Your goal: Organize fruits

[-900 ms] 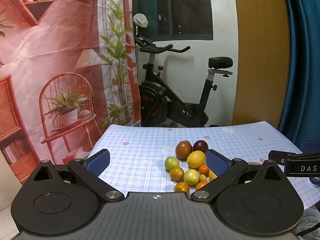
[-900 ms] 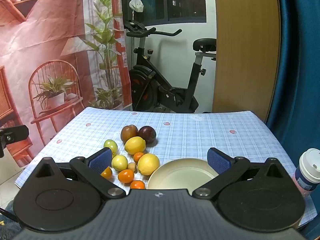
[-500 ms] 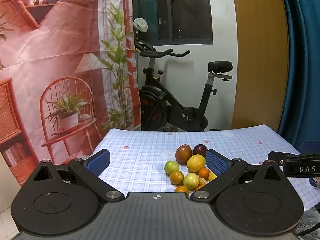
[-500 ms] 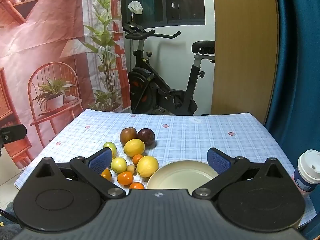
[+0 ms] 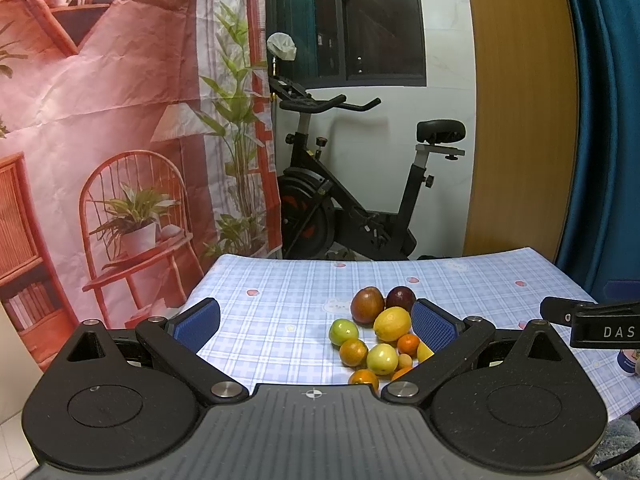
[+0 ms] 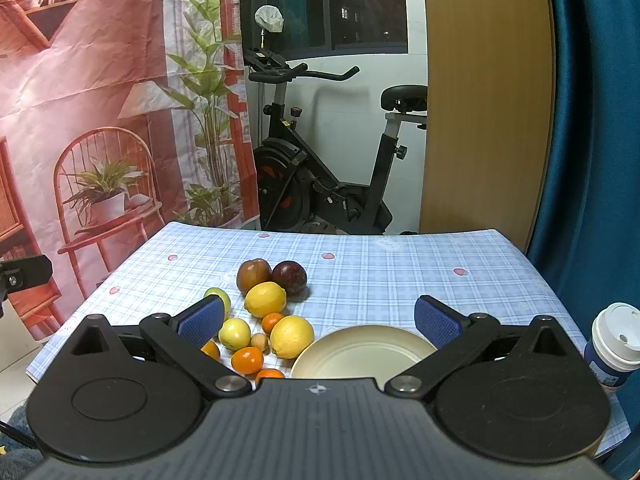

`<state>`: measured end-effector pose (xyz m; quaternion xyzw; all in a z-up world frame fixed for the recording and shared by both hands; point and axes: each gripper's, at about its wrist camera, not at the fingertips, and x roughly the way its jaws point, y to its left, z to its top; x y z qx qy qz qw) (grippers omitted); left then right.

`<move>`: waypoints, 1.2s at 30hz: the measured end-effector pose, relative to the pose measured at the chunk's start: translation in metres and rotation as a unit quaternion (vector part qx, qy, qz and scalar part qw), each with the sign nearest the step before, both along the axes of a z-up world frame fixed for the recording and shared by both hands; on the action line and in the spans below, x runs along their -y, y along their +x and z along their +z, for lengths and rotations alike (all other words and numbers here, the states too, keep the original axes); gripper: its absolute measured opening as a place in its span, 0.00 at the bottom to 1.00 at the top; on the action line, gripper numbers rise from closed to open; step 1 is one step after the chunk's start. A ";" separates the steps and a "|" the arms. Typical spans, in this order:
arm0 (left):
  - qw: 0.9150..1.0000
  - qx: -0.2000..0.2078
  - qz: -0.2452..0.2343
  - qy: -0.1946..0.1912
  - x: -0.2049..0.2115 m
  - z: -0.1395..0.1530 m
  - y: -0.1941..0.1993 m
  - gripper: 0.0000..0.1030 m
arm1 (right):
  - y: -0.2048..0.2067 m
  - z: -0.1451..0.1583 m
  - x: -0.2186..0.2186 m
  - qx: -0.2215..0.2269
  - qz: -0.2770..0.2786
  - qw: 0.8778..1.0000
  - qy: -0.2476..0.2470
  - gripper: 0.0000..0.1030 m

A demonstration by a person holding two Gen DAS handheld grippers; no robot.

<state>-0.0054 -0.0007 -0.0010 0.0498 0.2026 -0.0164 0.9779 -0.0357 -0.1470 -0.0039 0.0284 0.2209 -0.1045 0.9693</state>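
Observation:
A pile of fruit lies on the blue checked tablecloth [image 6: 400,272]: a brown-red apple [image 6: 253,275], a dark plum [image 6: 289,277], two lemons [image 6: 265,299] [image 6: 291,336], a green apple [image 5: 343,331], a pale yellow fruit [image 6: 234,333] and several small oranges [image 6: 247,360]. A cream plate [image 6: 360,354] sits empty right of the pile. My left gripper [image 5: 316,322] is open and empty, held above the near left of the table, the pile [image 5: 380,336] by its right finger. My right gripper [image 6: 318,318] is open and empty above the plate and pile.
A blue paper cup with a white lid [image 6: 612,344] stands at the table's right edge. An exercise bike [image 6: 320,184] stands behind the table. A printed backdrop [image 6: 100,120] hangs at the left and a blue curtain [image 6: 592,120] at the right.
Both views have tilted up a little, so the table and fruit sit lower in frame. The fruit and plate have not moved, and both grippers have stayed open.

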 end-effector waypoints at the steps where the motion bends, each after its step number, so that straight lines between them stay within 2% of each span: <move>1: 1.000 0.001 -0.001 0.000 0.000 0.000 0.000 1.00 | 0.000 0.000 0.000 0.001 0.000 1.000 0.000 1.00; 36: 1.000 -0.002 -0.003 -0.002 -0.001 0.000 0.002 1.00 | -0.002 0.001 0.000 0.004 -0.001 1.000 -0.001 1.00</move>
